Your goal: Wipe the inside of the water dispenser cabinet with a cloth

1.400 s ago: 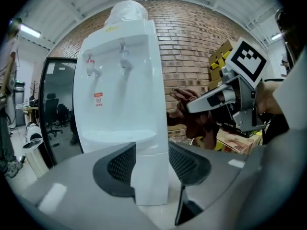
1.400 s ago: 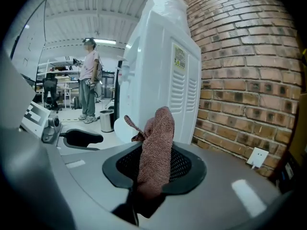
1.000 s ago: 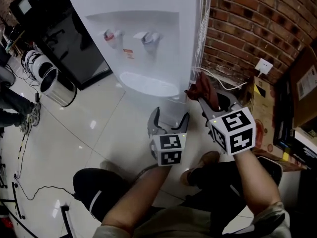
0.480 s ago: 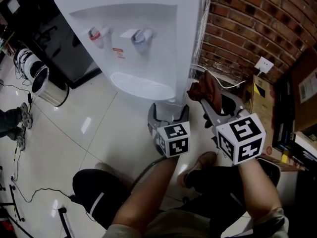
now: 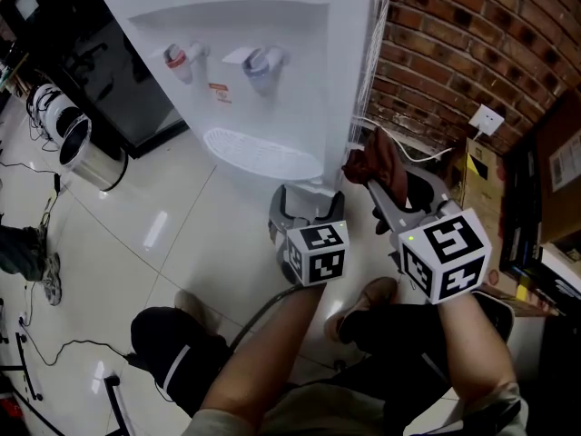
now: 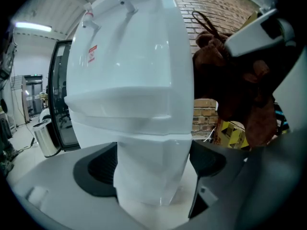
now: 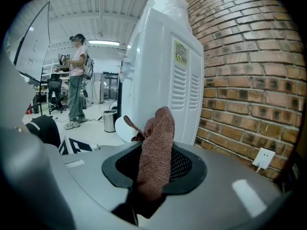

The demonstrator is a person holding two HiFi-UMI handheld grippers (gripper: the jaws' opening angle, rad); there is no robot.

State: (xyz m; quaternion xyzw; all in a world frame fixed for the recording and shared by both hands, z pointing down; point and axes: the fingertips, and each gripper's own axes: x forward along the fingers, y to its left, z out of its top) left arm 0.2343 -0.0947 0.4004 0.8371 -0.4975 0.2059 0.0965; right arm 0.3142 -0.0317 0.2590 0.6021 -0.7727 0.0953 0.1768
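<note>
A white water dispenser [image 5: 272, 62] stands against the brick wall, its drip tray [image 5: 259, 153] above the lower cabinet. My left gripper [image 5: 307, 209] is right in front of that cabinet's front [image 6: 151, 143]. Its jaws have just been opening and stand wide, with the cabinet front ahead between them and no pad pressing on it. My right gripper [image 5: 386, 189] hangs beside the dispenser's right side, shut on a brown cloth [image 5: 374, 163]. The cloth [image 7: 156, 147] sticks up from between the pads. It also shows at the right of the left gripper view, as the cloth [image 6: 240, 95].
Brick wall [image 5: 454, 53] with a wall socket [image 5: 487, 119] and cord lies right of the dispenser. Cardboard boxes [image 5: 563, 153] crowd the far right. A steel bin [image 5: 77, 143] and a black cabinet [image 5: 118, 89] stand at left. Cables trail over the tiled floor. A person [image 7: 76, 80] stands far off.
My left gripper has moved forward and down to the foot of the dispenser, and its jaws have spread wider. The right gripper with the cloth has stayed put.
</note>
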